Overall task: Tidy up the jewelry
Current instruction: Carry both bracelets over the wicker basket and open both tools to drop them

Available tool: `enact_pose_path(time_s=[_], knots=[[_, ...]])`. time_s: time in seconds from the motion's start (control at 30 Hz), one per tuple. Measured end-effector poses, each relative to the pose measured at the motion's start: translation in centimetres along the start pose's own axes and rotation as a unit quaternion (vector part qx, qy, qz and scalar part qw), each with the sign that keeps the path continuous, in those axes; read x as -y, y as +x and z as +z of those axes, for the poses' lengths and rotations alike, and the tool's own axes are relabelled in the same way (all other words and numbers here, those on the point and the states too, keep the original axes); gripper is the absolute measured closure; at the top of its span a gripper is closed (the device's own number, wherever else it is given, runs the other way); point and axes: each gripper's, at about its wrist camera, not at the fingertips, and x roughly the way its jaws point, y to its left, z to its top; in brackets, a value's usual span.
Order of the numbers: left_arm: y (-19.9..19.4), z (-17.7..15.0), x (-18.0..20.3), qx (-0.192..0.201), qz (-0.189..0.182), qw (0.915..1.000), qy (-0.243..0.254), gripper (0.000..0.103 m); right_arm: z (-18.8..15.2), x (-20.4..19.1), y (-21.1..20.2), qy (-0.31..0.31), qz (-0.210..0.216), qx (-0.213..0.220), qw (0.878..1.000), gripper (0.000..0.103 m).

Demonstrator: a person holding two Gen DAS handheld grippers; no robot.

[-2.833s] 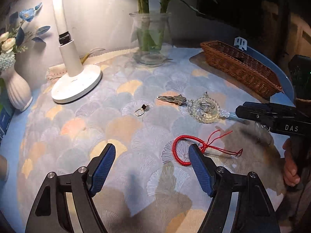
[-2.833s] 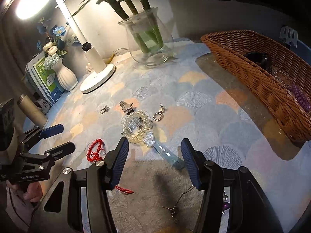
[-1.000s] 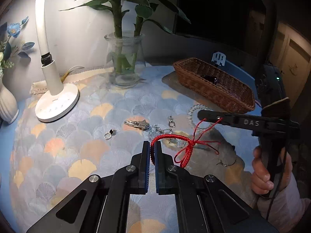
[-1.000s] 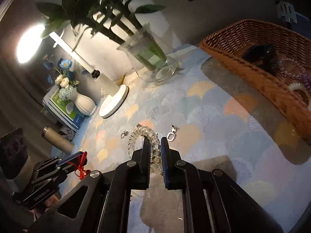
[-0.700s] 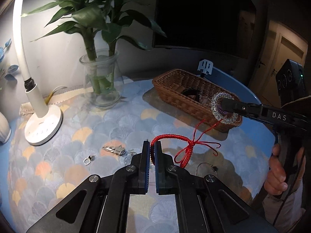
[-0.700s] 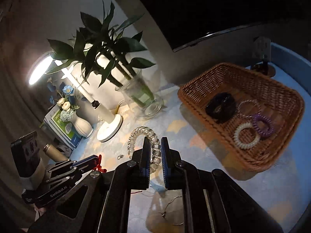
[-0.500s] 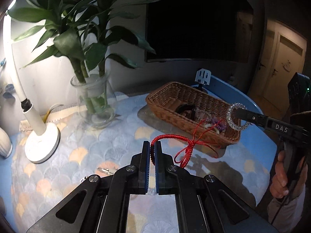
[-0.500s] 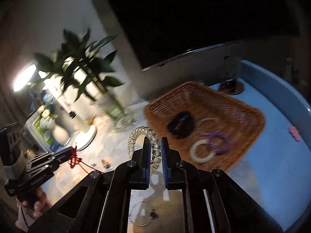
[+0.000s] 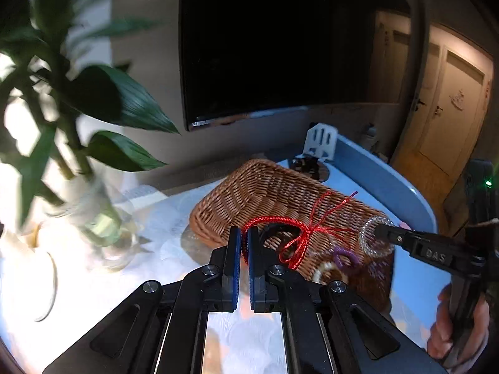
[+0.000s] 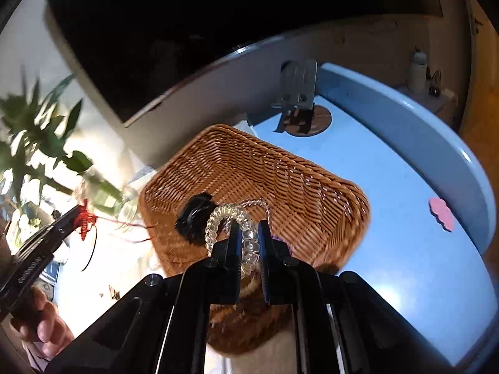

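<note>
My left gripper (image 9: 244,233) is shut on a red cord bracelet (image 9: 291,227), whose knot and loose ends hang in front of the brown wicker basket (image 9: 249,187). My right gripper (image 10: 249,233) is shut on a clear bead bracelet (image 10: 229,215) and holds it above the same basket (image 10: 280,168). In the left wrist view the right gripper (image 9: 379,232) shows at the right with the clear bracelet (image 9: 369,244). In the right wrist view the left gripper (image 10: 76,215) shows at the left with the red cord (image 10: 85,218). The basket holds a black hair tie (image 10: 193,218), a purple ring (image 9: 344,255) and a whitish ring (image 9: 322,272).
A glass vase with a green plant (image 9: 96,227) stands left of the basket, close to my left gripper. A dark screen (image 9: 274,46) fills the wall behind. The blue table rim (image 10: 436,143) curves at the right, with a pink scrap (image 10: 441,213) on it and a white bracket (image 10: 297,88) beyond the basket.
Both grippers closed on their bracelets, lifted them off the patterned cloth and carried them to the basket. The right gripper now holds its bracelet over the basket; the left has come closer.
</note>
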Motion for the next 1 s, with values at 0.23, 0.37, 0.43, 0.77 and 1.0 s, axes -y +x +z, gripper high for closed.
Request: enact_pose_path(time_s=[0.23,0.37,0.43,0.77,1.0], knots=[[7.2,0.9,-1.1,-0.050,-0.002,0.9981,-0.034,0.099,1.7,-1.1,4.7,-0.005,-0.038,-0.039,0.998,0.089],[9.7,0.9,-1.6,-0.071,0.006,0.9961,-0.051,0.099,2.1,-1.3,6.7,-0.002,-0.045,-0.062,0.997,0.089],[10.8,0.7,-1.9,-0.082,0.010,0.9950,-0.056,0.099,2.1,-1.2,7.5,-0.002,-0.050,-0.073,0.996,0.089],[12.8,0.4,-2.3,-0.087,0.013,0.9942,-0.061,0.099,1.6,-0.8,8.6,0.013,-0.034,-0.078,0.996,0.089],[10.1,-0.2,-2.1,-0.080,-0.064,0.9928,-0.062,0.063,1.5,0.8,6.6,0.051,0.030,-0.063,0.996,0.079]])
